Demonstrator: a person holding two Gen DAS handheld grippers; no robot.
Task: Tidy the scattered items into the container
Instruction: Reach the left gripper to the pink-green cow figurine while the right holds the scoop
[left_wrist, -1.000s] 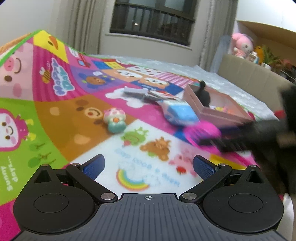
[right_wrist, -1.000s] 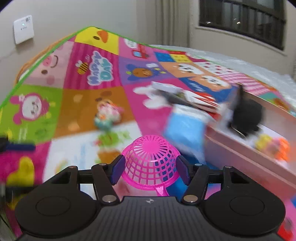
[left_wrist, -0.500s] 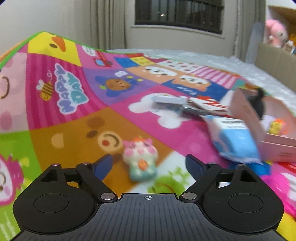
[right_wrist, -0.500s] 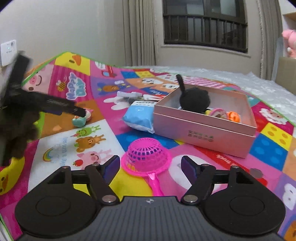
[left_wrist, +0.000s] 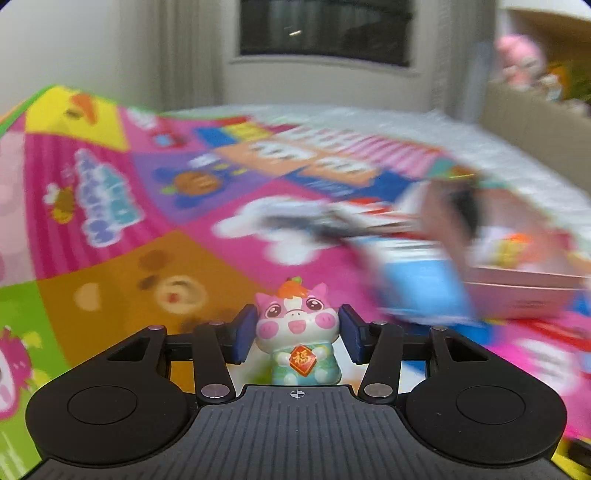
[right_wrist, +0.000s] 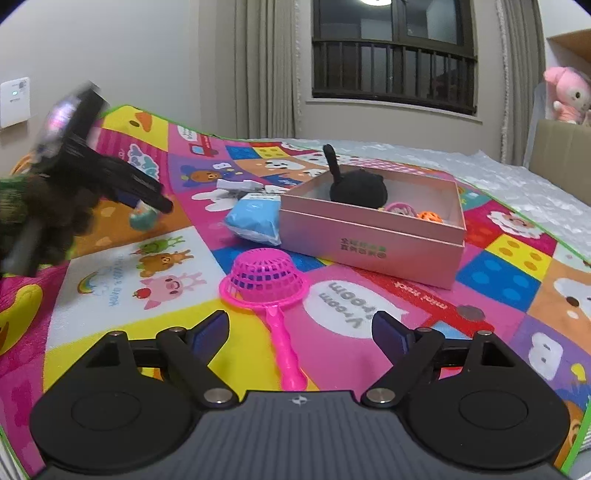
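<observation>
A small pink-and-teal pig figurine (left_wrist: 295, 347) stands upright between the blue pads of my left gripper (left_wrist: 298, 326). The jaws are closing and the pads press on its cheeks. From the right wrist view, the left gripper (right_wrist: 147, 199) shows at far left with the figurine (right_wrist: 142, 219) in it, blurred. My right gripper (right_wrist: 301, 326) is opening, and only the handle of the pink strainer (right_wrist: 264, 282) lies untouched between its fingers on the mat. The pink box (right_wrist: 369, 236) holds a black plush (right_wrist: 358, 190) and small toys.
A blue packet (right_wrist: 255, 219) leans against the box's left side, with white and grey items (right_wrist: 236, 186) behind it. All of this lies on a colourful play mat (right_wrist: 509, 280) spread over a bed. A pink plush (right_wrist: 567, 96) sits on a ledge at back right.
My left gripper moved up to the pig figurine and closed on it. My right gripper let go of the pink strainer, drew back from it and opened wider.
</observation>
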